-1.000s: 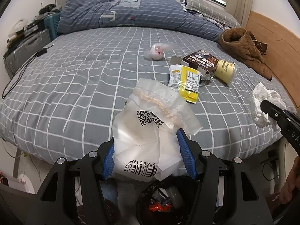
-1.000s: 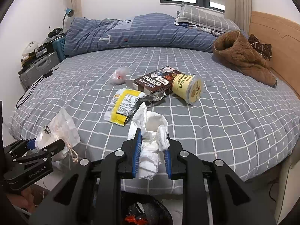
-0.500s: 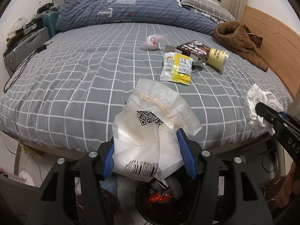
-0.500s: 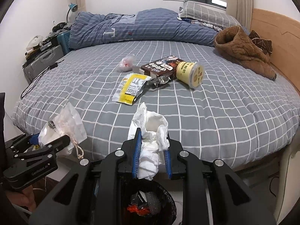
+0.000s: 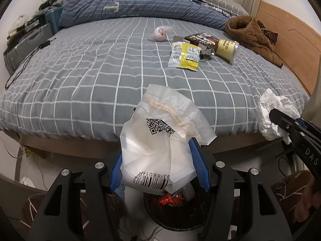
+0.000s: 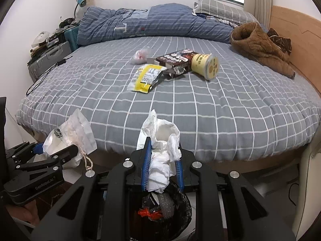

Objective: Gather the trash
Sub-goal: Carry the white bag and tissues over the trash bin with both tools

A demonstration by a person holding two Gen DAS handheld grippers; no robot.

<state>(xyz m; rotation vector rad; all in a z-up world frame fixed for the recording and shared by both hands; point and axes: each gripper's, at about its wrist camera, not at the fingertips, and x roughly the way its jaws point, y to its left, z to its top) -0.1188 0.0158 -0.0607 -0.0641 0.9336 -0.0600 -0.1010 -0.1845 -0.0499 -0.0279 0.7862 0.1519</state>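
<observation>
Left gripper [image 5: 159,170] clamps paper bag [image 5: 158,148], right gripper [image 6: 162,168] pinches crumpled tissue [image 6: 162,150]; release only once bin [image 6: 160,206] sits squarely below fingertips.

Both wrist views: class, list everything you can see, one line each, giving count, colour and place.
Bed: one, grey checked cover, fills the room.
Duvet: one, blue, far edge of bed.
Jacket: one, brown, by the headboard.
Snack packet: one, yellow-white, mid bed.
Carton: one, dark brown, beside the packet.
Cup: one, pale yellow, on its side.
Small bag: one, clear pinkish, mid bed.
Bin: one, black liner, floor below grippers.
Suitcase: one, grey, left of bed.
Plastic bag: one, white, in left gripper.
Tissue: one, white, in right gripper.
</observation>
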